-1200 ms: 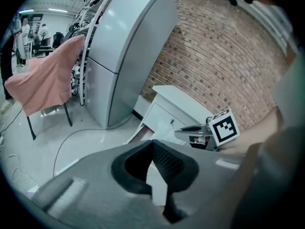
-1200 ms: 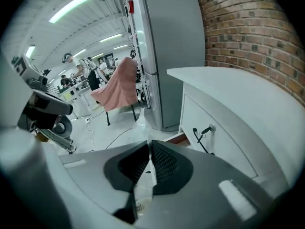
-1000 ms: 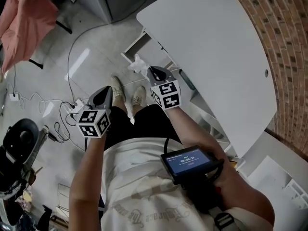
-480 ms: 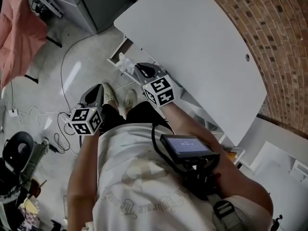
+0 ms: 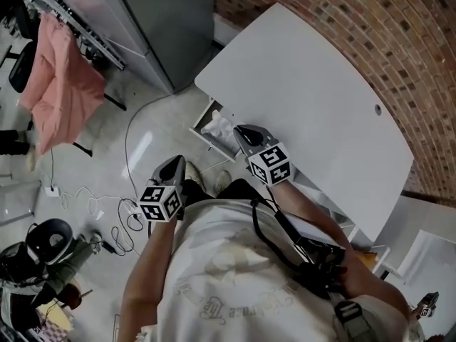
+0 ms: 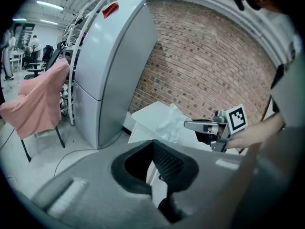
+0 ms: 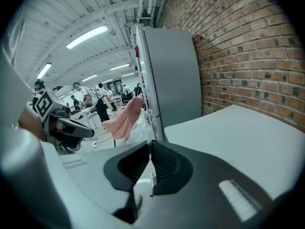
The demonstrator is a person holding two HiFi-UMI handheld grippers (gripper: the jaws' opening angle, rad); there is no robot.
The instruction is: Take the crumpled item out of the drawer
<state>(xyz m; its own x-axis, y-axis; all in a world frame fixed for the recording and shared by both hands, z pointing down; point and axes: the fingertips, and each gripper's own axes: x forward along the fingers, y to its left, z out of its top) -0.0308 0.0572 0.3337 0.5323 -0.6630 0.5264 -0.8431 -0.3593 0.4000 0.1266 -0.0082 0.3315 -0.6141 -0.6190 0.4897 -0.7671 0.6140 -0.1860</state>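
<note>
The crumpled item [image 5: 216, 125] is a white, thin, plastic-like wad. It hangs at the tip of my right gripper [image 5: 241, 130], whose jaws are shut on it, just over the open white drawer [image 5: 201, 133] under the table's corner. In the left gripper view the wad [image 6: 170, 122] sits level with the tabletop, at the right gripper's [image 6: 187, 124] tip. It also shows past my right gripper's own jaws [image 7: 150, 144] as a pale crumpled item [image 7: 138, 129]. My left gripper [image 5: 175, 164] hovers lower left over the floor, shut and empty [image 6: 152, 145].
The white table [image 5: 313, 98] stands against a brick wall [image 5: 399, 41]. A tall grey cabinet [image 5: 171, 27] is beyond the drawer. A pink cloth [image 5: 64, 91] hangs over a chair at left. Cables [image 5: 107, 198] lie on the floor.
The head view has swung, so table and drawer sit differently in frame. The right gripper keeps the crumpled item at its tip near the drawer; the left gripper stays beside it.
</note>
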